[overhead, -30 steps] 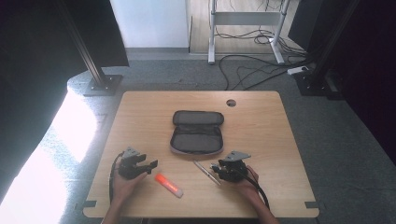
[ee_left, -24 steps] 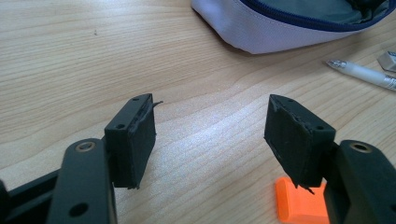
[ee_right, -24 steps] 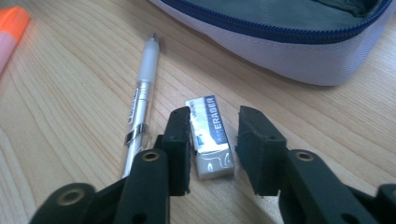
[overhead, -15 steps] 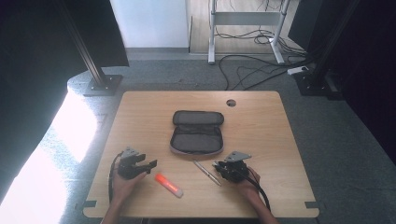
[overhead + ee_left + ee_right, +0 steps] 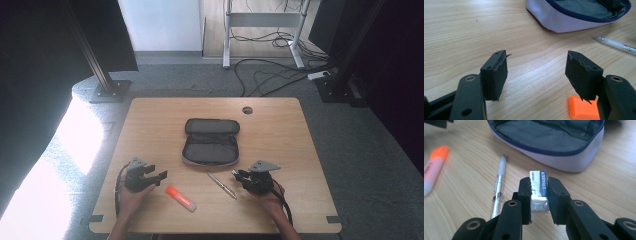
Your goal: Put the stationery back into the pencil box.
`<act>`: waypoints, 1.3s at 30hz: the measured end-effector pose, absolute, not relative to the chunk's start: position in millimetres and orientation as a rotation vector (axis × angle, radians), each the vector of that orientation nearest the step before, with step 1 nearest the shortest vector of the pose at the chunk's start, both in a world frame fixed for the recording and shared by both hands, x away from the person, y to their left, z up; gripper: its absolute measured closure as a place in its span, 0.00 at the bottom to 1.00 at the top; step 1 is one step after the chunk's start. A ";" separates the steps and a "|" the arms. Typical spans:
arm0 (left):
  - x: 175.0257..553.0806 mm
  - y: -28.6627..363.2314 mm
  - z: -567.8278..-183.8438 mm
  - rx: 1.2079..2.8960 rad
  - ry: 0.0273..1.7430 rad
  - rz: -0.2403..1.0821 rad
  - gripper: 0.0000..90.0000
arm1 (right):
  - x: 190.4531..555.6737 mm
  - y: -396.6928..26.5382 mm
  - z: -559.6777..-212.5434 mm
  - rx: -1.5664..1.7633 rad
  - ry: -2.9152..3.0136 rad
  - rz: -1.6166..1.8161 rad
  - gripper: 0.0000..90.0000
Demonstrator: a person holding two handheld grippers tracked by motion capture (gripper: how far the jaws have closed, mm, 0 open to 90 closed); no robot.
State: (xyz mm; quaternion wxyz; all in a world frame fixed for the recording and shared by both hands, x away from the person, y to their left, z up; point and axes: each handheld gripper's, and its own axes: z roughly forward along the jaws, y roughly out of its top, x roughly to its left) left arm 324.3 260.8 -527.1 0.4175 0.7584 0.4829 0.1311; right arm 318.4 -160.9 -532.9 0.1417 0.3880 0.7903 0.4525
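Right gripper view: jaws pinch the eraser (image 5: 539, 187), pen (image 5: 499, 187) beside, open pouch (image 5: 554, 142) beyond.

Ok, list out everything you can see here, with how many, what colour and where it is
Light wooden table: one, tan, round cable hole near the far edge.
Open grey fabric pencil case with blue zip: one, grey and pale lilac, table centre.
Clear plastic pen: one, clear and silver, lying in front of the case.
Orange highlighter with white body: one, orange and white, near edge, between the hands.
White eraser in a printed sleeve: one, white with blue and silver sleeve, on the table between the right tongs' jaws.
Black metal frame posts: two, black, on the floor beyond the table.
Left tongs: one, black, jaws wide apart, nothing between them.
Right tongs: one, black, closed on the eraser.
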 end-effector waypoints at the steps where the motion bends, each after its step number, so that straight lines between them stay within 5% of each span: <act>1: 324.4 260.7 -527.1 1.904 1.212 0.328 0.39 | 318.1 -161.3 -531.4 1.116 2.273 1.314 0.80; 39: 323.3 257.2 -530.4 1.920 1.197 0.313 0.39 | 340.8 -153.8 -497.3 1.112 2.148 1.389 0.81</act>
